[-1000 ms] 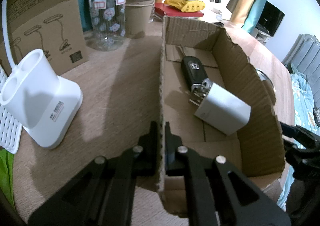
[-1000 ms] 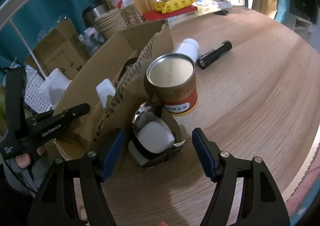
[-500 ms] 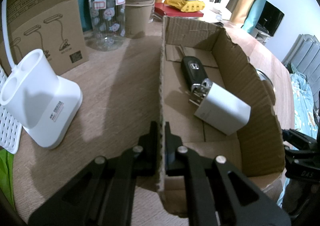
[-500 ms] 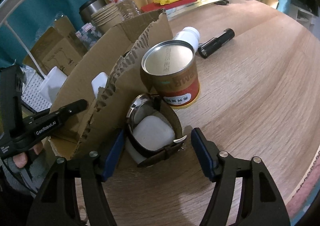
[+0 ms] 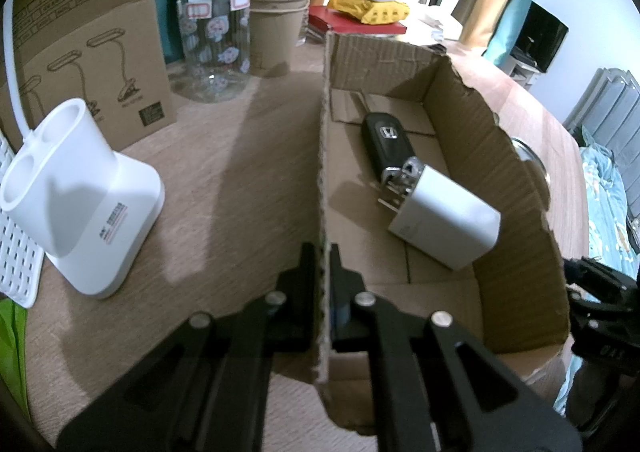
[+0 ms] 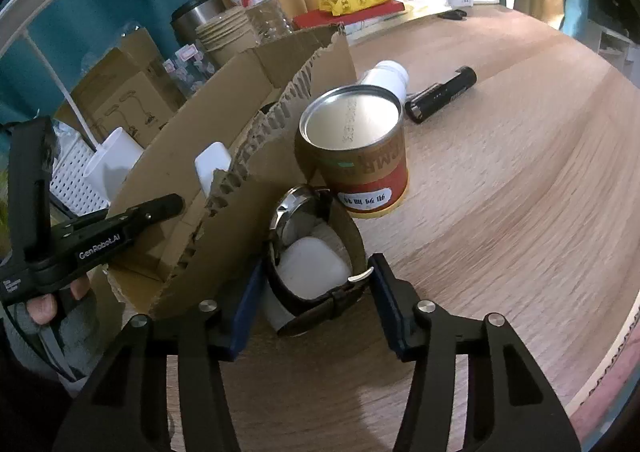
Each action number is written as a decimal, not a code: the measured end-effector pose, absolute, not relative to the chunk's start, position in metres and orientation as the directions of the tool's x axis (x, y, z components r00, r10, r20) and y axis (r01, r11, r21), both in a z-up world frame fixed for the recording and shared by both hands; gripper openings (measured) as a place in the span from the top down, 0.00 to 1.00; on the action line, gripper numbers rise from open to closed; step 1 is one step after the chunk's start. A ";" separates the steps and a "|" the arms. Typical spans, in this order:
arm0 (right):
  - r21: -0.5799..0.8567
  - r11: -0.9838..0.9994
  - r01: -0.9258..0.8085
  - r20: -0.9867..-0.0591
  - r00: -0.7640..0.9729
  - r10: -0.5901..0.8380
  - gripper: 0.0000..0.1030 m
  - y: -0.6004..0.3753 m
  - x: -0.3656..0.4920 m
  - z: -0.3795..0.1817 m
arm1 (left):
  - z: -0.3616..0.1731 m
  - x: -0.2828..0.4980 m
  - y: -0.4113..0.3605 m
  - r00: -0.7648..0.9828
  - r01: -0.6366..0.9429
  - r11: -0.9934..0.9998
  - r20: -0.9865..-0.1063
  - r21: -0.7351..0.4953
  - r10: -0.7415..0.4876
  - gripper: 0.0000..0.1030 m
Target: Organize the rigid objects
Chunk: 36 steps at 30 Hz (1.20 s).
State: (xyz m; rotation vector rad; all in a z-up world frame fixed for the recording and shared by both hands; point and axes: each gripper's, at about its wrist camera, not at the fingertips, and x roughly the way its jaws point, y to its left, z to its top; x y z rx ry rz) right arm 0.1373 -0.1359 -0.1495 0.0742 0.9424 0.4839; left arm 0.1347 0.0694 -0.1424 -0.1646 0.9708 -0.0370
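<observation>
My left gripper (image 5: 322, 276) is shut on the near left wall of an open cardboard box (image 5: 516, 212). Inside the box lie a black car key (image 5: 387, 142) and a white charger block (image 5: 444, 220). In the right wrist view, a wristwatch on a white cushion (image 6: 316, 256) stands on the table against the box's outer wall (image 6: 224, 132). My right gripper (image 6: 316, 292) is open, with one finger on each side of the watch, the pads close to its strap. The left gripper shows there too (image 6: 176, 204).
A red and brown tin can (image 6: 356, 156) stands just behind the watch. A white bottle (image 6: 386, 78) and a black flashlight (image 6: 440, 94) lie beyond it. A white holder (image 5: 80, 196), a printed carton (image 5: 88, 52), a clear jar (image 5: 214, 48) and paper cups (image 5: 276, 20) stand left of the box.
My right gripper has moved forward around the watch and its fingers have narrowed toward the strap. The left gripper and box have not moved.
</observation>
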 end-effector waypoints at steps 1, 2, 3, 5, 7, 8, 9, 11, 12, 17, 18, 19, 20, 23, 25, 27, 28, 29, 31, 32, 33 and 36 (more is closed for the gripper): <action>0.266 0.891 -0.367 -0.755 0.495 0.429 0.50 -0.136 0.137 -0.148 | -0.142 0.135 0.070 0.565 -0.043 0.987 -0.818 -0.156 -0.105 0.96; 0.261 0.893 -0.368 -0.752 0.502 0.426 0.51 -0.136 0.136 -0.146 | -0.142 0.135 0.069 0.565 -0.043 0.987 -0.818 -0.156 -0.105 0.96; 0.256 0.894 -0.368 -0.750 0.508 0.423 0.51 -0.136 0.136 -0.144 | -0.142 0.135 0.069 0.565 -0.043 0.987 -0.818 -0.157 -0.105 0.96; 0.249 0.895 -0.370 -0.748 0.514 0.420 0.52 -0.136 0.135 -0.142 | -0.142 0.135 0.069 0.565 -0.042 0.987 -0.818 -0.156 -0.105 0.96; 0.242 0.896 -0.373 -0.747 0.517 0.417 0.53 -0.136 0.134 -0.140 | -0.142 0.135 0.070 0.565 -0.042 0.987 -0.818 -0.156 -0.105 0.96; 0.239 0.896 -0.374 -0.747 0.519 0.416 0.53 -0.136 0.133 -0.140 | -0.142 0.135 0.070 0.565 -0.043 0.987 -0.818 -0.156 -0.105 0.96; 0.238 0.896 -0.375 -0.747 0.519 0.416 0.54 -0.136 0.133 -0.139 | -0.142 0.135 0.069 0.565 -0.043 0.987 -0.819 -0.156 -0.105 0.96; 0.236 0.896 -0.377 -0.745 0.522 0.416 0.54 -0.136 0.132 -0.138 | -0.142 0.135 0.069 0.565 -0.042 0.987 -0.818 -0.156 -0.105 0.96; 0.234 0.895 -0.379 -0.744 0.523 0.416 0.55 -0.137 0.131 -0.138 | -0.142 0.135 0.070 0.565 -0.042 0.987 -0.818 -0.157 -0.106 0.96; 0.227 0.890 -0.395 -0.729 0.537 0.424 0.56 -0.139 0.124 -0.130 | -0.142 0.135 0.070 0.565 -0.042 0.987 -0.818 -0.156 -0.105 0.96; 0.224 0.890 -0.398 -0.724 0.543 0.425 0.56 -0.139 0.123 -0.128 | -0.142 0.135 0.070 0.565 -0.043 0.987 -0.818 -0.156 -0.105 0.96; 0.222 0.890 -0.399 -0.722 0.546 0.425 0.56 -0.139 0.122 -0.126 | -0.142 0.135 0.069 0.565 -0.042 0.987 -0.818 -0.155 -0.104 0.96; 0.221 0.889 -0.401 -0.718 0.549 0.427 0.57 -0.139 0.121 -0.124 | -0.142 0.135 0.070 0.565 -0.042 0.987 -0.818 -0.155 -0.104 0.96; 0.223 0.887 -0.404 -0.708 0.558 0.432 0.57 -0.140 0.120 -0.118 | -0.142 0.134 0.070 0.565 -0.042 0.987 -0.818 -0.154 -0.104 0.96; 0.222 0.886 -0.407 -0.701 0.565 0.435 0.57 -0.141 0.119 -0.113 | -0.142 0.134 0.070 0.565 -0.042 0.987 -0.818 -0.155 -0.105 0.96; 0.220 0.885 -0.409 -0.693 0.573 0.437 0.57 -0.142 0.118 -0.108 | -0.142 0.134 0.070 0.565 -0.041 0.987 -0.818 -0.155 -0.105 0.96; 0.219 0.885 -0.411 -0.687 0.579 0.439 0.57 -0.143 0.117 -0.104 | -0.142 0.134 0.069 0.565 -0.042 0.987 -0.818 -0.155 -0.105 0.96; 0.217 0.885 -0.412 -0.683 0.584 0.440 0.57 -0.144 0.116 -0.101 | -0.142 0.134 0.070 0.566 -0.042 0.987 -0.818 -0.155 -0.105 0.96; 0.215 0.884 -0.415 -0.672 0.594 0.442 0.57 -0.145 0.115 -0.094 | -0.142 0.134 0.070 0.565 -0.042 0.987 -0.818 -0.156 -0.105 0.96; 0.212 0.883 -0.418 -0.666 0.599 0.444 0.57 -0.145 0.115 -0.090 | -0.142 0.134 0.069 0.566 -0.041 0.987 -0.818 -0.155 -0.105 0.96; 0.210 0.883 -0.419 -0.661 0.604 0.444 0.57 -0.145 0.115 -0.086 | -0.142 0.134 0.070 0.565 -0.042 0.987 -0.818 -0.156 -0.105 0.96; 0.200 0.882 -0.426 -0.644 0.621 0.446 0.57 -0.144 0.117 -0.075 | -0.142 0.134 0.070 0.566 -0.042 0.987 -0.818 -0.155 -0.104 0.96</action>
